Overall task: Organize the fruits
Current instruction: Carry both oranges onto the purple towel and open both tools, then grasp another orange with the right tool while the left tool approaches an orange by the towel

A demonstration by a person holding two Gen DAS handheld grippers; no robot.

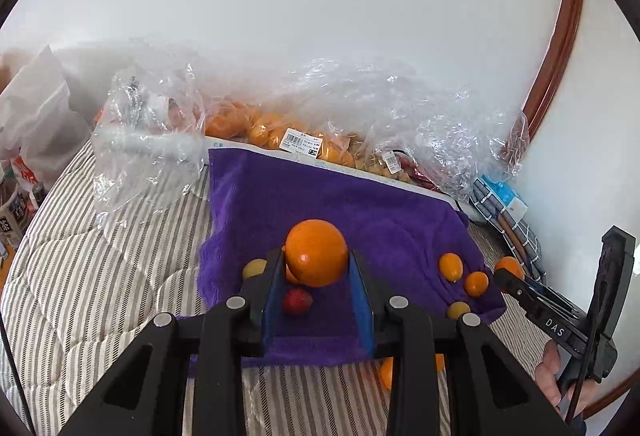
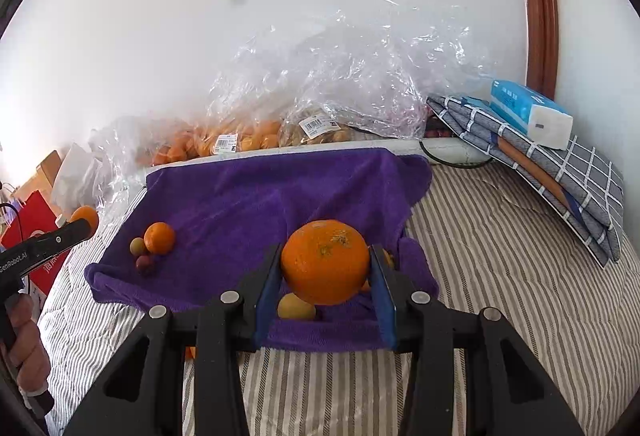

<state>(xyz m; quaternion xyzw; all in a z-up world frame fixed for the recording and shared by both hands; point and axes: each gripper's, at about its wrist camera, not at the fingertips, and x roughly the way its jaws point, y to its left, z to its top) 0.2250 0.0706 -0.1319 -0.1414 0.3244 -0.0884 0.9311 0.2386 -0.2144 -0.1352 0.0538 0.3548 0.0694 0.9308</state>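
Over the purple towel (image 1: 320, 195), each gripper's jaws clamp an orange: left gripper (image 1: 317, 268), right gripper (image 2: 325, 272).

The left gripper (image 1: 316, 268) points forward toward 12 o'clock, its two blue-lined fingers (image 1: 274, 292) closed from either side on an orange (image 1: 317, 252) and holding it lifted. The right gripper (image 2: 325, 268) is posed likewise, its fingers (image 2: 267, 288) clamped on a larger orange (image 2: 325, 262). In the left wrist view the right gripper shows at 4 o'clock, with the person's right hand (image 1: 554, 376) wrapped around its handle. In the right wrist view the left hand (image 2: 26, 340) grips its handle at 8 o'clock.
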